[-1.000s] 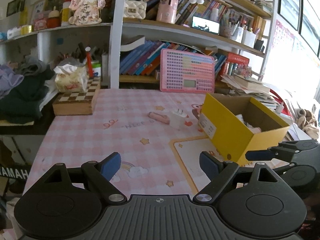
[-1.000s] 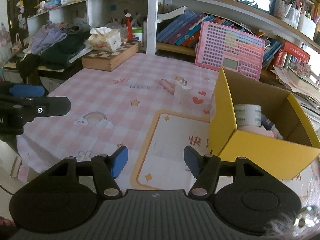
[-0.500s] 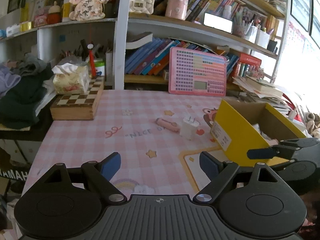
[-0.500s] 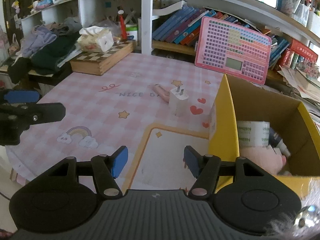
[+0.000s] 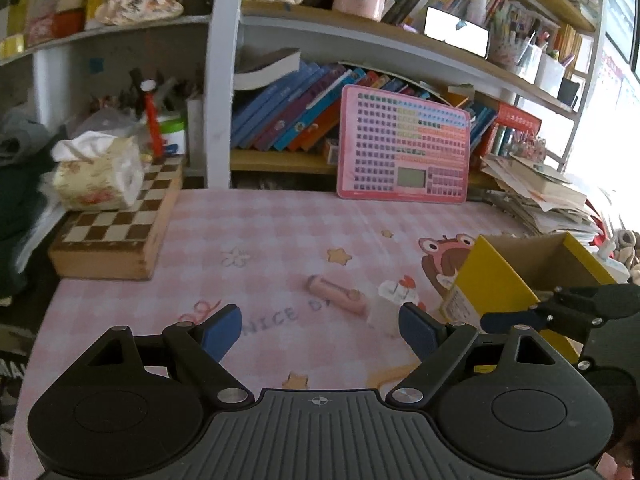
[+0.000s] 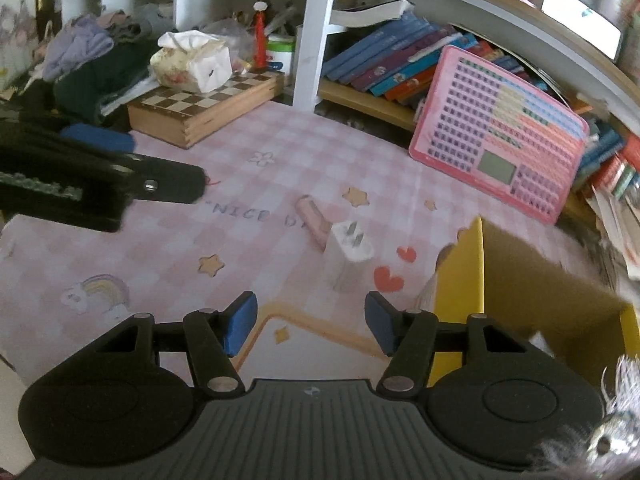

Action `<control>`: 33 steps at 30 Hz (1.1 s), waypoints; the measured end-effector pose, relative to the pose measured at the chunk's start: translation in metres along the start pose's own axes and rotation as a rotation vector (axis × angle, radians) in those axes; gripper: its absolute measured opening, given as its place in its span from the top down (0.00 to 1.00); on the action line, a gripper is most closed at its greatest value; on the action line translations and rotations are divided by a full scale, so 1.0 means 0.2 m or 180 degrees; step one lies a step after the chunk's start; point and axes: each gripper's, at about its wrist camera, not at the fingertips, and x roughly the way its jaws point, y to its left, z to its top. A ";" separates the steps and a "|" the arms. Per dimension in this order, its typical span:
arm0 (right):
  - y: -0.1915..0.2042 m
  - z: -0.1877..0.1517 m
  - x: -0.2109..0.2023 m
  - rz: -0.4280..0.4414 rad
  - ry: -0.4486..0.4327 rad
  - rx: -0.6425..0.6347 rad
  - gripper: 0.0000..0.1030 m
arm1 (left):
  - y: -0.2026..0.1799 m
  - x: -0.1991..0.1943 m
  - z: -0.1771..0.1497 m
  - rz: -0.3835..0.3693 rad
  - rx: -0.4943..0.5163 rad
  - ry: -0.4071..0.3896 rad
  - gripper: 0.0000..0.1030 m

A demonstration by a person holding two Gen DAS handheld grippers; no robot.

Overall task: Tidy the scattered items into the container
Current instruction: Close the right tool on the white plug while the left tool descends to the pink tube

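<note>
A pink tube [image 5: 338, 296] and a white plug charger [image 5: 390, 300] lie side by side on the pink checked table mat; they also show in the right wrist view, the tube [image 6: 314, 218] and the charger [image 6: 349, 250]. The yellow cardboard box [image 5: 492, 280] stands to their right, also in the right wrist view [image 6: 460, 280]. My left gripper [image 5: 320, 330] is open and empty, just short of the tube. My right gripper [image 6: 306, 320] is open and empty, just short of the charger.
A wooden chessboard box [image 5: 116, 232] with a tissue pack [image 5: 98, 174] sits at the back left. A pink keyboard toy [image 5: 402, 148] leans on the bookshelf behind. Stacked papers [image 5: 540, 196] lie at the back right.
Both grippers have moved forward over the mat toward the tube and charger, which now appear closer. Both stay open and empty.
</note>
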 end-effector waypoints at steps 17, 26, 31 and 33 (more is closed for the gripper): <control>-0.13 0.20 0.38 0.0176 0.0379 -0.0558 0.45 | 0.05 0.57 0.15 -0.0016 -0.0071 0.0359 0.18; -0.13 0.22 0.49 0.0288 0.0629 -0.0760 0.49 | -0.01 0.85 0.17 -0.0116 -0.0140 0.0706 0.33; -0.10 0.22 0.53 0.0305 0.0729 -0.0983 0.50 | -0.06 0.97 0.15 -0.0151 -0.0001 0.0870 0.42; -0.09 0.22 0.53 0.0343 0.0754 -0.1027 0.54 | -0.04 0.96 0.15 -0.0249 -0.0036 0.0915 0.46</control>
